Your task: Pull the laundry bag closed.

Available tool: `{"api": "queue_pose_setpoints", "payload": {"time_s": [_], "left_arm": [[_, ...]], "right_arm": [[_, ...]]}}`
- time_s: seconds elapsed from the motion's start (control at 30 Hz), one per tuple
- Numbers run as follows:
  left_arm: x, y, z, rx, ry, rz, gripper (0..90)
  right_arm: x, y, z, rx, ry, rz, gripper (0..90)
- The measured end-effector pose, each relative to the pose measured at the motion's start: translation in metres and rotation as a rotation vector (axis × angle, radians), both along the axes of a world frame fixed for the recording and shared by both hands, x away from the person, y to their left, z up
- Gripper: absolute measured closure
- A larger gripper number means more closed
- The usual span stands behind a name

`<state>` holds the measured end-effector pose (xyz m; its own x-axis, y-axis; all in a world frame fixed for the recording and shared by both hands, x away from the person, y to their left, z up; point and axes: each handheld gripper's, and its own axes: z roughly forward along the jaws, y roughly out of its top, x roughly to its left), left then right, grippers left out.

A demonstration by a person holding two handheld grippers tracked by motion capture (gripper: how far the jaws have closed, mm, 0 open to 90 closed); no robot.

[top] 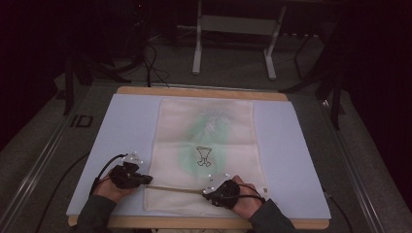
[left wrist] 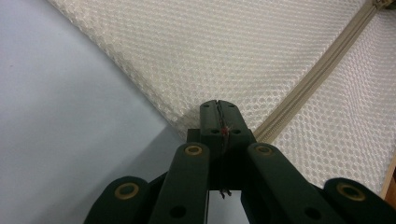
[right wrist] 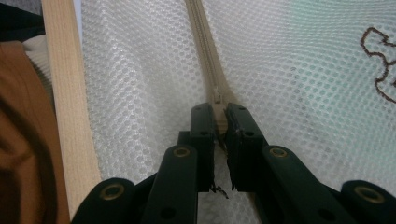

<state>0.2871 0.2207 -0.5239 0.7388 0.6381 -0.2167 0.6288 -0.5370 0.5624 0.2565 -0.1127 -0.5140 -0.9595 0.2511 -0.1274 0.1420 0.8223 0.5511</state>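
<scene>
A white mesh bag (top: 204, 141) lies flat on the light blue mat (top: 121, 126), with something green and a dark outline drawing (top: 204, 156) showing through it. Its beige zipper (top: 175, 188) runs across the near end. My left gripper (top: 145, 180) sits at the bag's left edge, where the zipper ends. Its jaws are pressed together on the mesh edge (left wrist: 187, 122), and the zipper (left wrist: 317, 70) runs away from the left gripper (left wrist: 219, 112). My right gripper (top: 206, 191) is over the zipper farther right. In the right gripper view, the right gripper (right wrist: 219, 116) is shut on the zipper pull (right wrist: 218, 103).
The mat rests on a wooden table whose light edge (right wrist: 65, 93) runs close beside the bag. Brown clothing (right wrist: 18, 140) lies past that edge. Beyond the table's far edge (top: 201, 91) stand a white metal frame (top: 233, 39) and cables (top: 153, 68) on the floor.
</scene>
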Motion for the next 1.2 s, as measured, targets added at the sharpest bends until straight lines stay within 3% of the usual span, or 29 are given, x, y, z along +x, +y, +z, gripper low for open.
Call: {"api": "queue_pose_setpoints", "payload": {"time_s": [1.2], "left_arm": [[0.000,0.000,0.000,0.001,0.000,0.002,89.9]], "right_arm": [[-0.003,-0.024,-0.001,0.004,-0.004,-0.036,82.3]]}}
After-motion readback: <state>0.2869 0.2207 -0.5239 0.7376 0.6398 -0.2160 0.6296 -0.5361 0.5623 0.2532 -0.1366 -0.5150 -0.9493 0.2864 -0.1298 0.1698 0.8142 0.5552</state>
